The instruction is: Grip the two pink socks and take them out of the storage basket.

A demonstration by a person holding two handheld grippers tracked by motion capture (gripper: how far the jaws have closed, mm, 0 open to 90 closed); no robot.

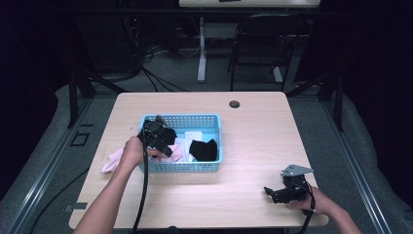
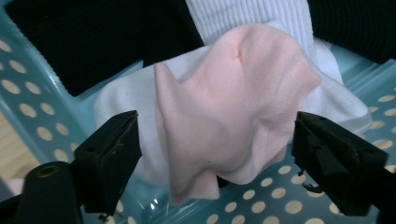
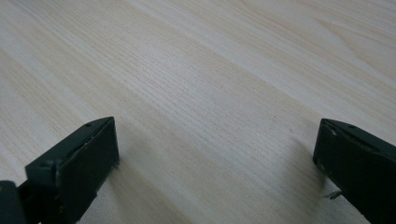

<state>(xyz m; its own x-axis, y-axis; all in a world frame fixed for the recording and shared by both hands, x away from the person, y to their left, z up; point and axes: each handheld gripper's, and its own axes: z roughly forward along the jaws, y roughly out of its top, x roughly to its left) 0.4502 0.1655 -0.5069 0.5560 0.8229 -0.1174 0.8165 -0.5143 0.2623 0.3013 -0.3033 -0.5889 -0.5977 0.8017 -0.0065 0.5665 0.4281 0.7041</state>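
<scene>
Pink sock [image 2: 233, 116] bunched between the two black jaws of the left gripper [image 2: 217, 149], draped over the near wall of the blue basket [image 1: 214, 122]; jaws set wide on either side, pads not yet pressing on the cloth. White sock [image 2: 289, 28] underneath, black socks [image 1: 203, 150] farther back inside the basket. From above, left gripper [image 1: 160, 139] tipped down into the basket's left end, with more pink cloth [image 1: 113, 160] trailing outside onto the worktop [image 1: 253, 126]. Right gripper [image 1: 278, 194] resting low near the worktop's front right corner, well apart from the basket, jaws spread wide over bare wood, gripping nothing.
</scene>
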